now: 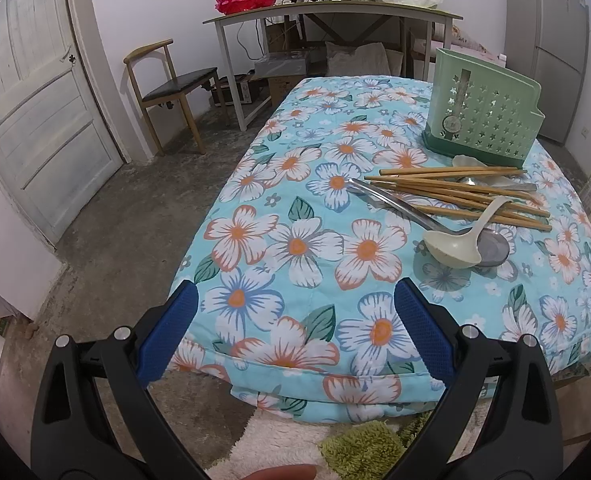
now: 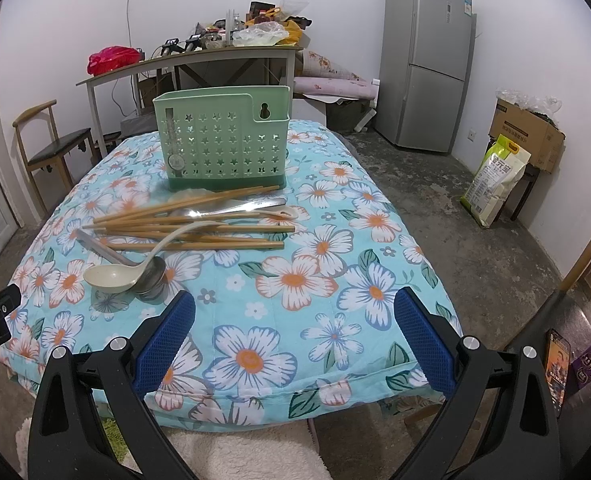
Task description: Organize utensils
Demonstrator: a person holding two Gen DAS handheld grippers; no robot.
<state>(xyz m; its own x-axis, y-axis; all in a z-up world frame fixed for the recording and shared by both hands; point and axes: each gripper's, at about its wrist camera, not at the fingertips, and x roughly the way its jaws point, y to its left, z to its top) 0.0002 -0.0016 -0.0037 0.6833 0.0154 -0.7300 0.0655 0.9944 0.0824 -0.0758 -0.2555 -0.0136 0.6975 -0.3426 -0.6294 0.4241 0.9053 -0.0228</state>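
Floral cloth in blue, white and orange covers the bench (image 2: 295, 272). Toward its far end stands a green utensil holder (image 2: 223, 144), upright, with star-shaped cutouts. Just in front of it lies a loose heap of bamboo chopsticks (image 2: 199, 228), with a metal spoon (image 2: 223, 211) and a white spoon (image 2: 283, 213) mixed among them. Nearer, a cream plastic ladle (image 2: 113, 276) rests with its bowl against the bowl of a steel ladle (image 2: 153, 278). Both tools hover above the near edge of the bench, well apart from the utensils: the left tool (image 1: 295, 300) and the right tool (image 2: 295, 304) each have their blue pads spread wide, gripping nothing.
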